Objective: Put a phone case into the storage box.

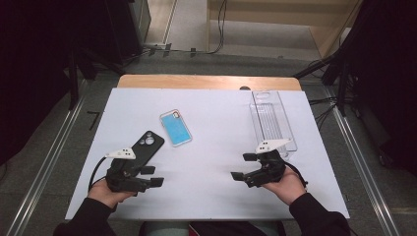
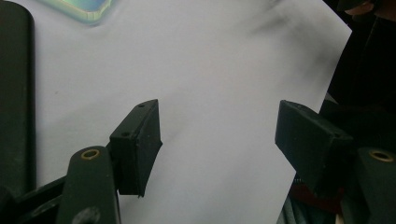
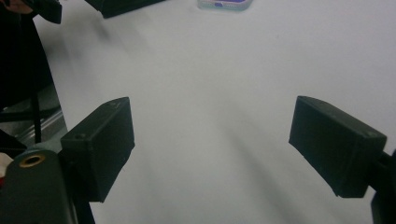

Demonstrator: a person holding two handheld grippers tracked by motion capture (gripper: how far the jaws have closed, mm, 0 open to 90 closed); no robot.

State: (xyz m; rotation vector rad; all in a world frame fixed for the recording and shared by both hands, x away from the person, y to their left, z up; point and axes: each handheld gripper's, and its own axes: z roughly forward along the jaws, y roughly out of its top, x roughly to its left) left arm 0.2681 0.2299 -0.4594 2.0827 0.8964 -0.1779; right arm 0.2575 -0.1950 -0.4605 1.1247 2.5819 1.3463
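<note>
1. The left gripper [image 1: 153,176] rests low at about 7 o'clock on the white rectangular table sheet [image 1: 211,162], held in the person's left hand [image 1: 105,192]. Its jaws stand wide apart with nothing between them; the left gripper view shows bare white sheet in the gap.
2. The black smartphone lying camera-side up [image 1: 143,147] sits just beside that gripper, at its 12 o'clock, partly under the grey plate.
3. The light-blue phone case with a pale rim [image 1: 175,128] lies flat at 1 o'clock from the black phone, near it but apart.
4. The right gripper [image 1: 244,166] sits at about 5 o'clock on the sheet in the right hand [image 1: 285,187], jaws spread and empty.
5. The clear plastic rectangular tray [image 1: 271,118] lies at 12 o'clock from the right gripper, its near end just behind it.
</note>
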